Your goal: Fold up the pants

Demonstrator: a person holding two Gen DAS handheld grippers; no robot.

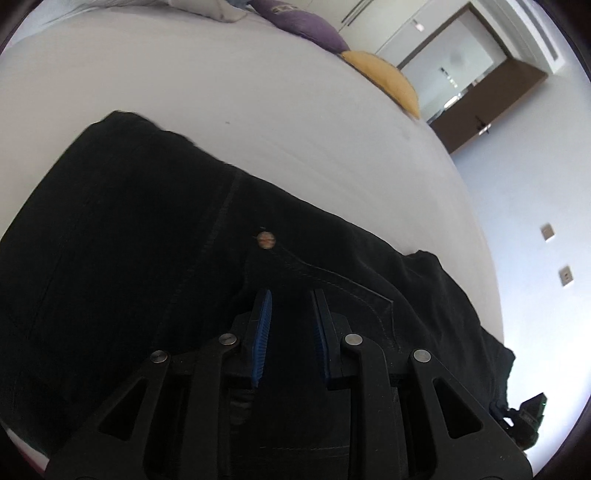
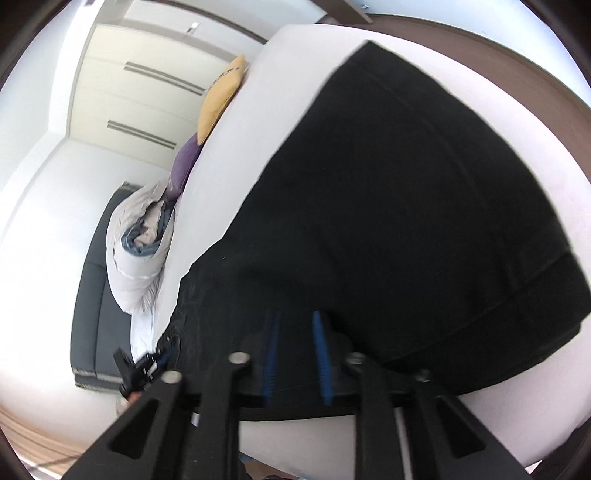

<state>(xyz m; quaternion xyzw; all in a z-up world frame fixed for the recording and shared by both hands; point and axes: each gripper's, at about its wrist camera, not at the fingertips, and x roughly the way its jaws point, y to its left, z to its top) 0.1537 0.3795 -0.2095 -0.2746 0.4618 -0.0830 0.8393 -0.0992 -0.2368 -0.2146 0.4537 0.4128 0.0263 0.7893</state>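
Black pants (image 1: pixel 129 240) lie spread on a white bed (image 1: pixel 258 92), a copper rivet (image 1: pixel 266 240) showing by a pocket seam. My left gripper (image 1: pixel 291 295) sits low over this pocket end, blue pads close together with black cloth pinched between them. In the right wrist view the pants (image 2: pixel 406 184) stretch away as a broad dark slab. My right gripper (image 2: pixel 295 317) is at their near edge, its pads narrow with dark fabric between them. The left gripper (image 2: pixel 127 369) shows small at the pants' left corner, and the right gripper (image 1: pixel 528 417) shows at the lower right of the left wrist view.
A purple cushion (image 1: pixel 306 22) and a yellow cushion (image 1: pixel 388 77) rest at the bed's far edge. A pale grey quilted bundle (image 2: pixel 136 258) lies by a dark headboard (image 2: pixel 92 295). White wardrobe doors (image 2: pixel 140 96) and a brown door frame (image 1: pixel 491 99) stand beyond.
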